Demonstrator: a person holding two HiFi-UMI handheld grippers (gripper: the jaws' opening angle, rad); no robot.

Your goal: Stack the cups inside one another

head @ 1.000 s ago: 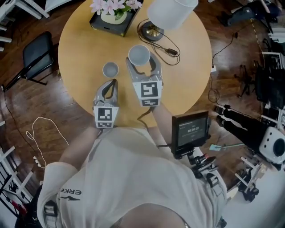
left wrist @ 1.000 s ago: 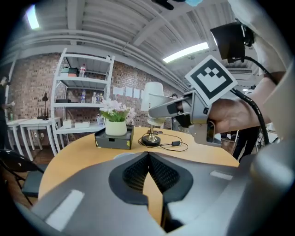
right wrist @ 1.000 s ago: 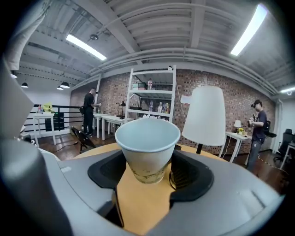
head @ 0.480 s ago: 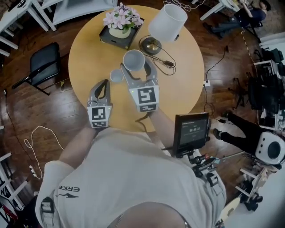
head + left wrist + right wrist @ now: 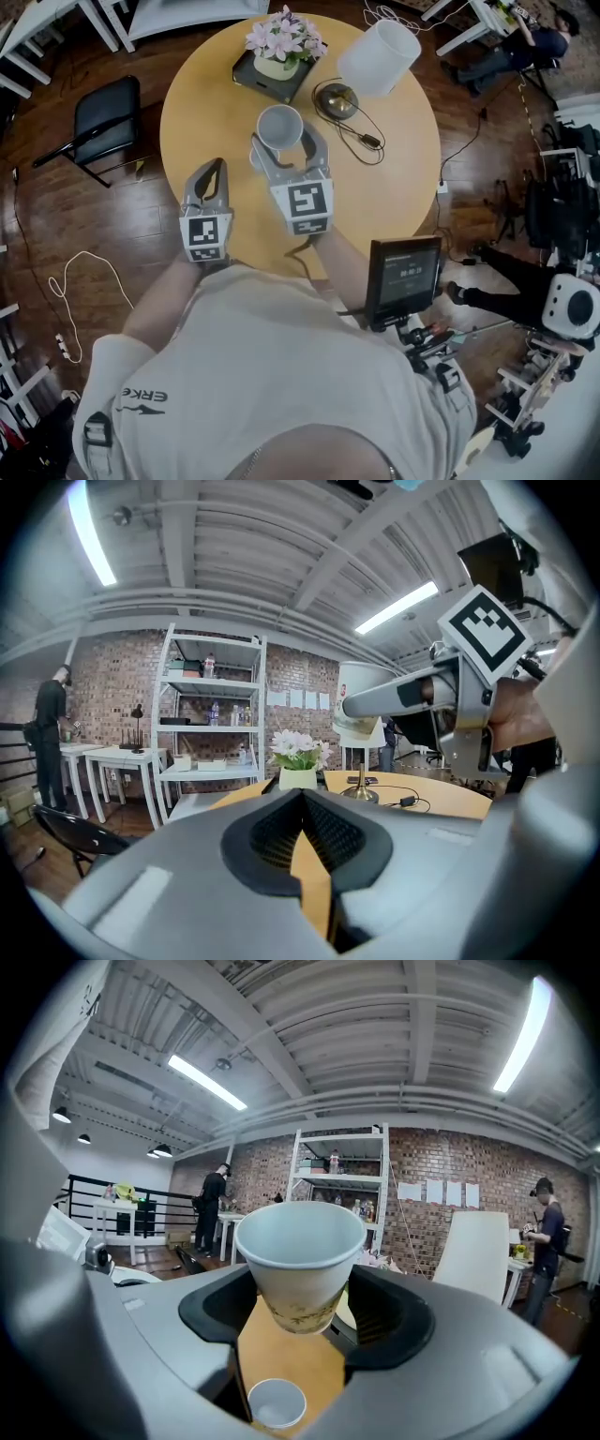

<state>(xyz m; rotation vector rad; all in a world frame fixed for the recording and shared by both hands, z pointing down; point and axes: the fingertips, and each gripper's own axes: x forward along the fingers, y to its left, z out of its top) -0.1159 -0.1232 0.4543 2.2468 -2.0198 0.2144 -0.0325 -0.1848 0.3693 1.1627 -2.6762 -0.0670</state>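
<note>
In the head view my right gripper (image 5: 280, 142) is shut on a white paper cup (image 5: 279, 126), held upright above the round wooden table (image 5: 394, 178). The right gripper view shows that cup (image 5: 300, 1262) clamped between the black pads (image 5: 382, 1309), with a second, smaller-looking white cup (image 5: 277, 1402) standing on the table just below and nearer. The right gripper hides most of that lower cup in the head view. My left gripper (image 5: 216, 169) hangs over the table's near left edge. Its jaws (image 5: 302, 801) are shut with nothing between them.
A pot of pink flowers (image 5: 281, 42) on a dark tray stands at the table's far side. Beside it are a brass lamp base (image 5: 337, 100) with a black cable and a tilted white shade (image 5: 380, 56). A black chair (image 5: 105, 120) stands left; a small monitor (image 5: 404, 277) sits near right.
Both grippers have risen off the table. The held cup moved left, from beside the small cup to over it. The left gripper drew back from the small cup.
</note>
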